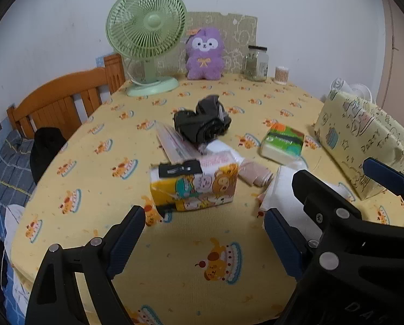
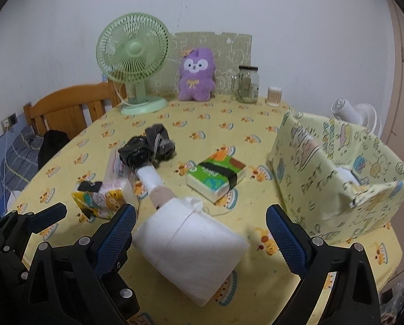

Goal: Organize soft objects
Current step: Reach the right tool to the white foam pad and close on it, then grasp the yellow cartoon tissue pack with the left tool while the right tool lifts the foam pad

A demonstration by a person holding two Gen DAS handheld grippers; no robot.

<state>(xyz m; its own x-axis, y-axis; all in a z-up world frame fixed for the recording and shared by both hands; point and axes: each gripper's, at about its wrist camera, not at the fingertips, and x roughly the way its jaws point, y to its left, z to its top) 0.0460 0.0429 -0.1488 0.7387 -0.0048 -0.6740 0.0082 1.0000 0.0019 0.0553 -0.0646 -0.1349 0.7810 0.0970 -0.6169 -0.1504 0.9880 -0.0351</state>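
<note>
While both grippers stand wide open and hold nothing, the right gripper (image 2: 200, 233) has the white tissue roll pack (image 2: 191, 246) lying between its fingers, with a gap on each side. Just ahead of the left gripper (image 1: 204, 233) lies the cartoon tissue pack (image 1: 194, 187) on the tabletop (image 1: 191, 276). Farther ahead are the black bundle (image 1: 202, 122) and the green tissue pack (image 2: 215, 176). Right of the right gripper stands the patterned box (image 2: 337, 178).

Both tools: black frames, silver rivets, ribbed blue pads (image 2: 115, 233); faint lettering, perhaps "DAS".
</note>
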